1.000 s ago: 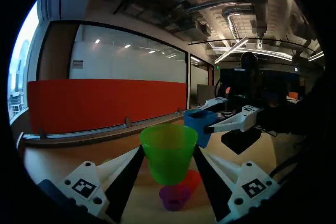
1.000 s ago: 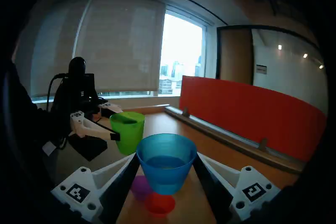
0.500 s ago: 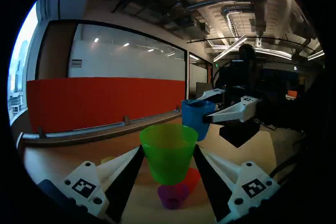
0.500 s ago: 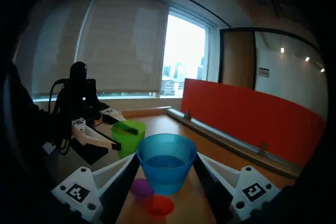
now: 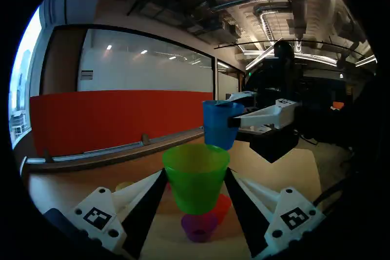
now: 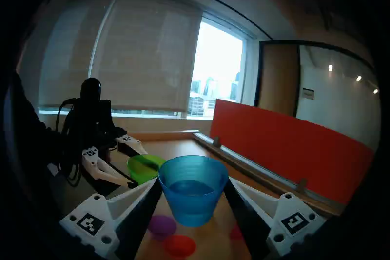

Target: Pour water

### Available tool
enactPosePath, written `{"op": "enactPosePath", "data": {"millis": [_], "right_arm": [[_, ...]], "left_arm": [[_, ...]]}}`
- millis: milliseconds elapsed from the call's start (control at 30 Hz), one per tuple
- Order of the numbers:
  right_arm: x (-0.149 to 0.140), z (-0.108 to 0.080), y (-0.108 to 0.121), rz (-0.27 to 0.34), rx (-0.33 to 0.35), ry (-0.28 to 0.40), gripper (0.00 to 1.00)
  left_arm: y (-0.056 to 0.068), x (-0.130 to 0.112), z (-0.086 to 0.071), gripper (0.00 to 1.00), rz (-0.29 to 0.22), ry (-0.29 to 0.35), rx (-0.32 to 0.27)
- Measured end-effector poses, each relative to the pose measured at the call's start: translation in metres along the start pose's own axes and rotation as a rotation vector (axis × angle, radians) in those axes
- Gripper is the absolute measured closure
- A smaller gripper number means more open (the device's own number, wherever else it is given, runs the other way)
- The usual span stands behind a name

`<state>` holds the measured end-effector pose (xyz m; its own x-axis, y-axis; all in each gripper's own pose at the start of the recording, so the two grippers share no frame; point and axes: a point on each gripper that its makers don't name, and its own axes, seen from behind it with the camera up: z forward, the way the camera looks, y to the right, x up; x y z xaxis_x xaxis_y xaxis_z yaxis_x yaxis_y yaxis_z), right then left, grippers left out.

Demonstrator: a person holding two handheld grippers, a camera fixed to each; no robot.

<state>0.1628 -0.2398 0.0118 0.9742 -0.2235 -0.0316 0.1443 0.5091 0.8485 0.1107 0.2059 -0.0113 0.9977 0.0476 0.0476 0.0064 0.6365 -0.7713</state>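
Left gripper (image 5: pixel 195 176) has its two white fingers clamped on the sides of a translucent green plastic cup (image 5: pixel 196 184), held upright above a pale wooden worktop (image 5: pixel 68 187). In the left gripper view, a translucent blue plastic cup (image 5: pixel 217 124) hangs beyond and above the green cup's rim, roughly upright and apart from it. Right gripper (image 6: pixel 193 189) is closed on that blue cup, one finger pressing each side. In the right gripper view, clear water (image 6: pixel 192 188) fills the lower part of the blue cup, and the green cup sits lower and to the left with its open mouth showing; what is inside it cannot be made out. On the worktop beneath the held cups stand small plastic cups: a purple one (image 5: pixel 199 227), an orange-red one (image 5: pixel 223 205) just beside it, and a yellow one (image 5: pixel 124 186) further left, partly hidden by a gripper finger. A low red partition panel (image 5: pixel 122 118) runs along the far edge of the worktop. Behind it is a glass wall. The ceiling carries exposed metal ducts (image 5: pixel 265 9) and strip lights. In the right gripper view, a large window (image 6: pixel 214 77) shows bright daylight and city buildings, with a pale roller blind (image 6: pixel 141 70) lowered over the part to its left.
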Motion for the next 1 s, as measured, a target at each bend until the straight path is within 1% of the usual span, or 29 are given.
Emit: {"op": "enactPosePath", "data": {"millis": [267,400,600,800,1000], "right_arm": [[0.009,0.003,0.003,0.017,-0.005,0.037,0.10],[0.013,0.005,0.005,0.010,-0.007,0.050,0.09],[0.020,0.010,0.005,-0.022,-0.005,0.067,0.10],[0.029,0.015,0.004,-0.074,-0.001,0.086,0.10],[0.035,0.020,0.004,-0.121,-0.002,0.088,0.10]], "left_arm": [[0.000,0.001,0.002,0.16,-0.001,0.003,-0.003],[0.000,0.001,0.002,0.16,-0.004,0.004,-0.004],[0.001,0.000,0.001,0.16,-0.003,0.001,-0.007],[0.001,0.001,0.001,0.17,-0.004,0.006,-0.005],[0.001,0.001,0.000,0.17,-0.006,0.006,-0.006]]}}
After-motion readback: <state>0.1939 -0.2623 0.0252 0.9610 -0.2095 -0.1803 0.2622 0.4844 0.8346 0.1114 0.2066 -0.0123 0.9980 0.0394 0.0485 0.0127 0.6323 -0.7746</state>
